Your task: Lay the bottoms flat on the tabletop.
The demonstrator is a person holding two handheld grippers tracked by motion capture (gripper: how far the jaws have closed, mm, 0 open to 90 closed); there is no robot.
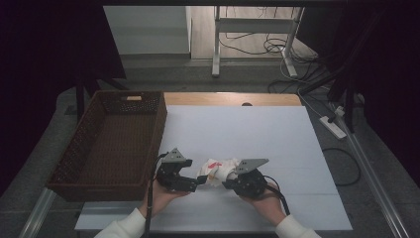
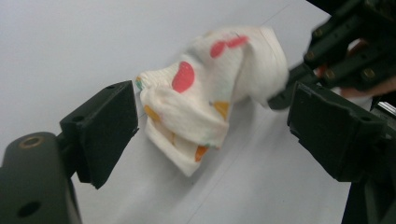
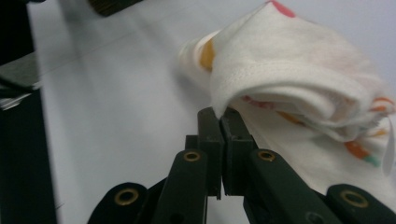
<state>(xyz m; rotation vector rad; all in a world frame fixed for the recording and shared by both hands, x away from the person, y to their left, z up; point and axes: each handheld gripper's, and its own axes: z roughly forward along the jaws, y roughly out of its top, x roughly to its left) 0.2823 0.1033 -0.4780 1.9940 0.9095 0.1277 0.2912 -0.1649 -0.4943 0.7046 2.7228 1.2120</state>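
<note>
A small white cloth point(image 1: 215, 170) printed with red and orange shapes lies crumpled on the white mat point(image 1: 247, 134), near its front edge. My right gripper point(image 3: 222, 116) is shut on a hemmed edge of the cloth point(image 3: 299, 74), and that end is drawn up and folded over the jaw tips. From the left gripper view, the right gripper point(image 2: 280, 98) pinches the cloth's far end. My left gripper point(image 2: 212, 116) is open, its wide jaws standing either side of the cloth point(image 2: 201, 107) without touching it. Seen from above, the left gripper point(image 1: 198, 181) and right gripper point(image 1: 229, 177) face each other across the cloth.
A brown wicker basket point(image 1: 157, 134) stands at the mat's left edge, just behind the left hand. The mat stretches away bare to the far side and the right. A wooden table edge point(image 1: 233, 98) borders the back, with cables and a frame on the floor beyond.
</note>
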